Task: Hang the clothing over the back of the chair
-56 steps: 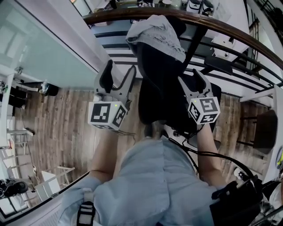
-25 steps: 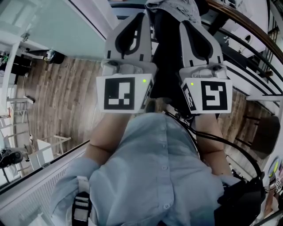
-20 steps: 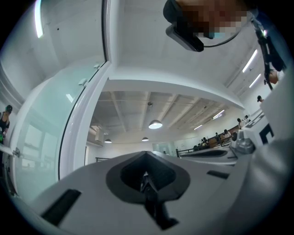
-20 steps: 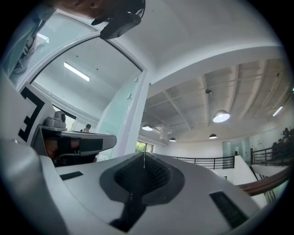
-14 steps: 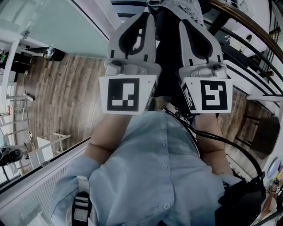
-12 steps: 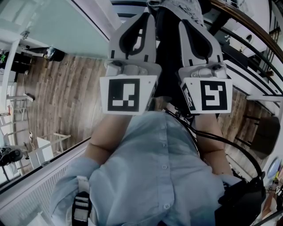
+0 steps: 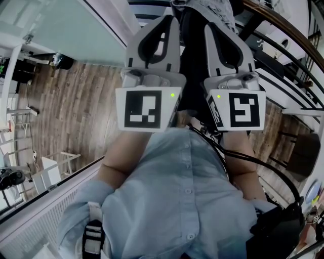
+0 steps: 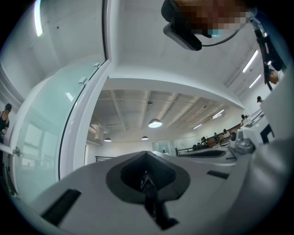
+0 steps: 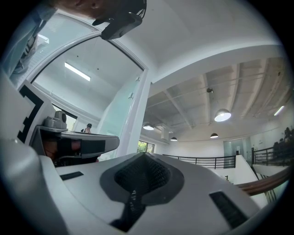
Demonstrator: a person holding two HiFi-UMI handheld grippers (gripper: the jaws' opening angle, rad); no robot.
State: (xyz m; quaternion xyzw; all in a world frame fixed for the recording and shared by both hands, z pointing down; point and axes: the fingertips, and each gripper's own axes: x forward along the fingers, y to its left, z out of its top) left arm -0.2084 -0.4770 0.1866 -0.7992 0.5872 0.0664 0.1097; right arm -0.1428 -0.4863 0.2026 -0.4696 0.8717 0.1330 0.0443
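In the head view a grey garment (image 7: 212, 7) lies draped over the top of a black chair's back (image 7: 191, 55), at the upper edge of the picture. My left gripper (image 7: 169, 19) and right gripper (image 7: 212, 28) are held up close to the camera, side by side, on either side of the chair's back and well above it. Both are shut with nothing between their fingers. The left gripper view shows my left gripper (image 8: 146, 176) with its jaws together against a ceiling. The right gripper view shows my right gripper (image 9: 137, 183) the same way. Neither gripper view shows the chair or the garment.
A glass partition (image 7: 61, 35) stands at the left above a wooden floor (image 7: 76, 116). A curved wooden railing (image 7: 283, 30) runs along the upper right. Black cables (image 7: 243, 167) trail to the right of the person's light shirt (image 7: 177, 202). A dark stool (image 7: 298, 146) stands at the right.
Since the earliest frame both grippers have risen from beside the chair's seat to close under the head camera. Over the last second they have kept almost still.
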